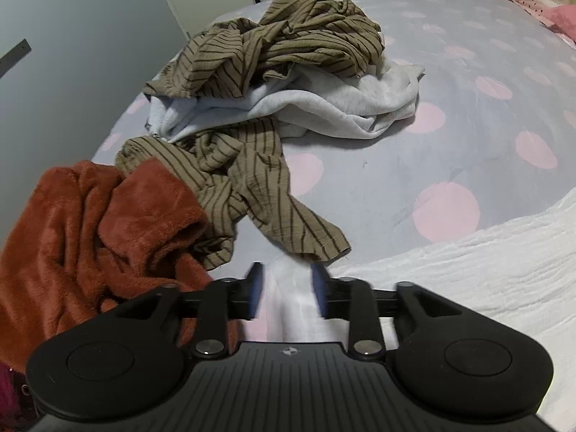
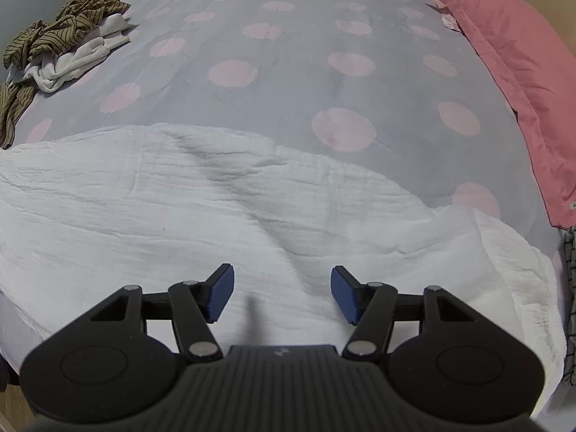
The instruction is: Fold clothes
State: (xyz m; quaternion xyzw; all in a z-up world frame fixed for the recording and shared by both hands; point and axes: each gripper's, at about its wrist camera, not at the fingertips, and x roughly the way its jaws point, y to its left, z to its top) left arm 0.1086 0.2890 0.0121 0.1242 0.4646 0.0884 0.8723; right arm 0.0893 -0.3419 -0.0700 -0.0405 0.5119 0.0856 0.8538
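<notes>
A white crinkled garment [image 2: 216,208] lies spread flat on the bed's near part; its left end shows in the left wrist view [image 1: 468,262]. My left gripper [image 1: 288,288] is open, its blurred blue pads either side of a raised white fold [image 1: 291,298] at the garment's corner. My right gripper [image 2: 282,293] is open and empty just above the white garment. A pile sits further back: brown striped clothes [image 1: 288,43] over a pale grey garment [image 1: 342,104], also in the right wrist view [image 2: 61,25]. A rust fleece garment [image 1: 90,234] lies at left.
The bed has a grey cover with pink dots [image 2: 288,72]. A pink pillow [image 2: 522,72] lies along the right side. A dark checked cloth [image 2: 570,306] shows at the right edge. A grey wall [image 1: 72,54] stands beyond the bed's left edge.
</notes>
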